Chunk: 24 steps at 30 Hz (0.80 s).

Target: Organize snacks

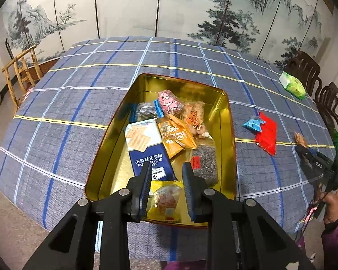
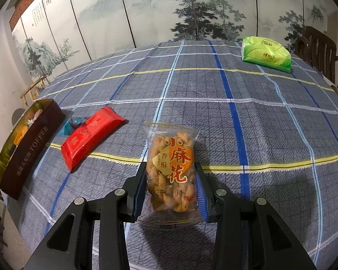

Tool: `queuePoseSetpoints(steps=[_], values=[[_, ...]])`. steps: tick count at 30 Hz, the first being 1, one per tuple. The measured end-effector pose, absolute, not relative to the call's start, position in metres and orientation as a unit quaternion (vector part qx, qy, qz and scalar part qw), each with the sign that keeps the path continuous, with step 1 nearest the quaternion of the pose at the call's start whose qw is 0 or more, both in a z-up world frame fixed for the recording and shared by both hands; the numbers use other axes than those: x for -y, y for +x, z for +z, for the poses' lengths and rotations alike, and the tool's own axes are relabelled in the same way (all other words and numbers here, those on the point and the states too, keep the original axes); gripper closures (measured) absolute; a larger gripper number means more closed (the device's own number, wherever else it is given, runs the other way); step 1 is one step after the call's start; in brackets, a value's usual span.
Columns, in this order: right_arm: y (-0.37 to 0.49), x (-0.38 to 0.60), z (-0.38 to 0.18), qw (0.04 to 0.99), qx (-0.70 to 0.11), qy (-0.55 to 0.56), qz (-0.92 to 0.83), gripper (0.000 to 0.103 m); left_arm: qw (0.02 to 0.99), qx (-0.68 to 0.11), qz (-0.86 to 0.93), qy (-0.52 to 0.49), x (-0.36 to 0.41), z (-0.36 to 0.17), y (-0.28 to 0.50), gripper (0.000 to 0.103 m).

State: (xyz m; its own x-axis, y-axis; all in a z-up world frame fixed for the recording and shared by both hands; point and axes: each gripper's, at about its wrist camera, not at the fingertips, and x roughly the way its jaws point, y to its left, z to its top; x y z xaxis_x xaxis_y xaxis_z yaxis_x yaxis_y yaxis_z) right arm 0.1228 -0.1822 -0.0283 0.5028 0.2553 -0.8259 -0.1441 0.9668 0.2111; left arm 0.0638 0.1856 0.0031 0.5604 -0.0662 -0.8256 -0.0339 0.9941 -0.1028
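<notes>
A gold tin [image 1: 225,117] with a dark red outside [image 2: 31,144] holds several snack packets, among them a blue soda cracker pack [image 1: 146,150]. My left gripper [image 1: 166,171] is open above the tin's near end, over a yellow-wrapped packet [image 1: 166,198]. My right gripper [image 2: 170,168] is shut on a clear bag of fried dough twists [image 2: 171,171], just above the tablecloth; it also shows in the left wrist view [image 1: 300,140]. A red packet [image 2: 90,135] and a small blue packet [image 2: 71,124] lie on the cloth between the bag and the tin.
A green tissue pack [image 2: 266,54] lies at the table's far right. Dark wooden chairs [image 2: 320,54] stand along the right edge, a bamboo chair [image 1: 22,72] at the left. A painted folding screen [image 1: 169,4] stands behind the blue plaid tablecloth [image 2: 214,112].
</notes>
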Motion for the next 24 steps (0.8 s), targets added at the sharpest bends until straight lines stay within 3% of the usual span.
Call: queuePoseSetpoints(steps=[5,7,11,13,24], values=[[0.115,0.174,-0.019,0.863,-0.485,0.063,0.127,0.063,0.884,-0.465,0.0,-0.049,-0.186,0.006,0.061,0.074],[0.112,0.168,-0.012,0.865,-0.48,0.06,0.134,0.063,0.885,-0.463,0.006,-0.05,-0.187,0.007,0.059,0.066],[0.108,0.16,0.001,0.867,-0.471,0.061,0.148,0.063,0.889,-0.456,0.016,-0.043,-0.188,0.009,0.054,0.06],[0.105,0.153,0.008,0.868,-0.468,0.059,0.156,0.063,0.891,-0.452,0.025,-0.036,-0.189,0.01,0.051,0.05],[0.095,0.108,0.042,0.867,-0.449,0.045,0.209,0.063,0.895,-0.442,0.046,-0.027,-0.197,0.012,0.043,0.035]])
